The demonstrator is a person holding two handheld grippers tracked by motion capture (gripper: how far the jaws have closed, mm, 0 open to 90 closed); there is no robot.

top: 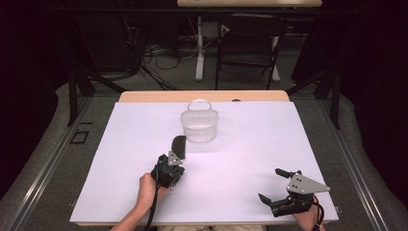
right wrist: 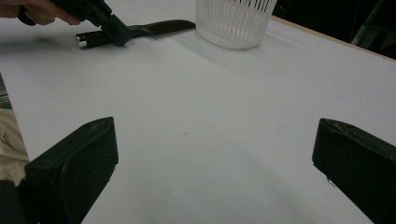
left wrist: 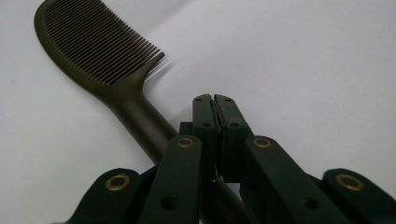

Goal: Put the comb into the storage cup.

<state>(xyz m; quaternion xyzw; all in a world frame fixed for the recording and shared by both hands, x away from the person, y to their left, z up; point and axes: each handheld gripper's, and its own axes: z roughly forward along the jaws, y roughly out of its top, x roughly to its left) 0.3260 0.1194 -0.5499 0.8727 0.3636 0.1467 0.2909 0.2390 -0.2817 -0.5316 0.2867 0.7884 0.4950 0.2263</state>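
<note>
A dark comb (top: 179, 146) lies on the white table sheet (top: 240, 144), teeth end toward the basket; its toothed head (left wrist: 93, 42) fills the upper left of the left gripper view. My left gripper (top: 175, 160) sits over the comb's handle with its jaws pressed together (left wrist: 215, 100); the handle runs underneath them, not between the pads. The right gripper view shows that gripper (right wrist: 114, 29) across the handle of the comb (right wrist: 159, 27). My right gripper (top: 269, 184) stands open near the front right, nothing between its fingers (right wrist: 215, 154).
A white slatted basket (top: 199, 125) with a hoop handle stands at the back middle of the sheet, just beyond the comb; it also shows at the top as the basket (right wrist: 233, 21). The wooden table edge (top: 202, 96) lies behind it, with chairs and cables on the floor beyond.
</note>
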